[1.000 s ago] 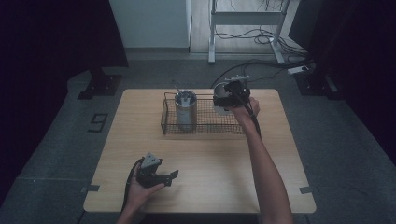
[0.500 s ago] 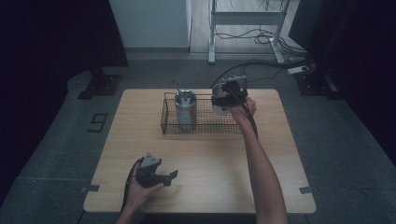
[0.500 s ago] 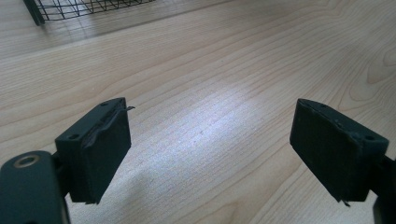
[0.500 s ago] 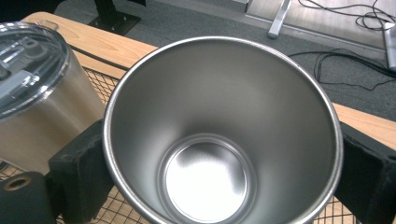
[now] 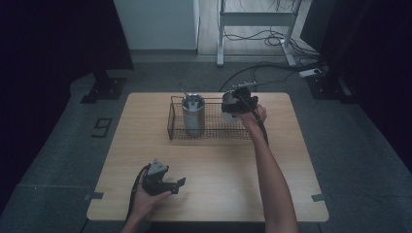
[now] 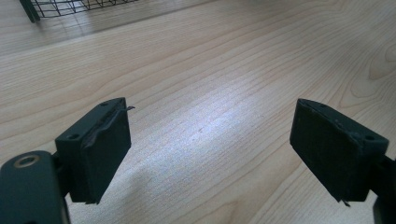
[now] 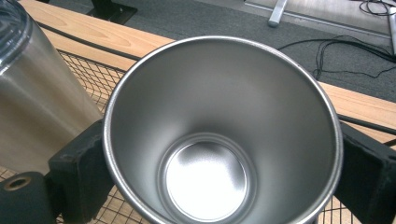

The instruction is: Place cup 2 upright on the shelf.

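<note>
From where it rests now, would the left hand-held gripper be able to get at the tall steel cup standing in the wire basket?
Probably yes. The left hand-held gripper is open and holds nothing, bare table lies between it and the wire basket, and the tall steel cup stands clear of the right hand-held gripper.

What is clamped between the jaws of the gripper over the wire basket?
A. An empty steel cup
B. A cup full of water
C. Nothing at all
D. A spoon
A. In the right gripper view the right gripper has its jaws on both sides of a steel cup whose bare, shiny bottom shows, above the wire basket.
</note>
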`<action>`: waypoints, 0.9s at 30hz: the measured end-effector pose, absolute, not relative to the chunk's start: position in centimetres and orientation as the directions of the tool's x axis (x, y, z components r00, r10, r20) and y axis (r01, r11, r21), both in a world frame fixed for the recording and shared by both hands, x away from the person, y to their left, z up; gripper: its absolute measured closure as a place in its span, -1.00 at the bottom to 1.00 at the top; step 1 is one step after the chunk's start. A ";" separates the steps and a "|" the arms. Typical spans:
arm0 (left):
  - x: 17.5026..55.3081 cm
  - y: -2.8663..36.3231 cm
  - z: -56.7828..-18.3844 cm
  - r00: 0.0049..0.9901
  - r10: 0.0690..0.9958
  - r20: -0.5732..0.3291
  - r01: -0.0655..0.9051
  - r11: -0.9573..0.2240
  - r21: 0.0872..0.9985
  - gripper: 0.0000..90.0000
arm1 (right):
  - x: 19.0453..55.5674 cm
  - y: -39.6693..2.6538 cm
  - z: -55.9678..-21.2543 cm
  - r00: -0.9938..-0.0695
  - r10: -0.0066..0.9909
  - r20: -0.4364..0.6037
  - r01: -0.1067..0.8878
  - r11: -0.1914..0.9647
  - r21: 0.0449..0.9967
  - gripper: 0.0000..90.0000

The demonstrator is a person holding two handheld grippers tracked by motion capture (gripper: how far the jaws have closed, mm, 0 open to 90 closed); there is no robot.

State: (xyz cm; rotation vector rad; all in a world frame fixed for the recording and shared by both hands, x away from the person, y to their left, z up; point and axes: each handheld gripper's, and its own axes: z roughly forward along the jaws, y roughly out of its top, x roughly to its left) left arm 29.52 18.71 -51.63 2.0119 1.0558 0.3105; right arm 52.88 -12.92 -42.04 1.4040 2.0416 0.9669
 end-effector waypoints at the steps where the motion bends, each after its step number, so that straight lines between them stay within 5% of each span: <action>1: 29.5 18.7 -51.6 0.618 0.772 -0.148 0.569 -0.310 0.761 -0.72 | 52.9 -12.9 -42.1 -0.361 0.932 0.005 0.596 0.227 0.770 -0.85; 27: 29.5 18.5 -51.9 0.621 0.773 -0.131 0.569 -0.329 0.753 -0.72 | 53.8 -13.4 -45.0 -0.369 0.929 0.001 0.635 0.252 0.730 -0.85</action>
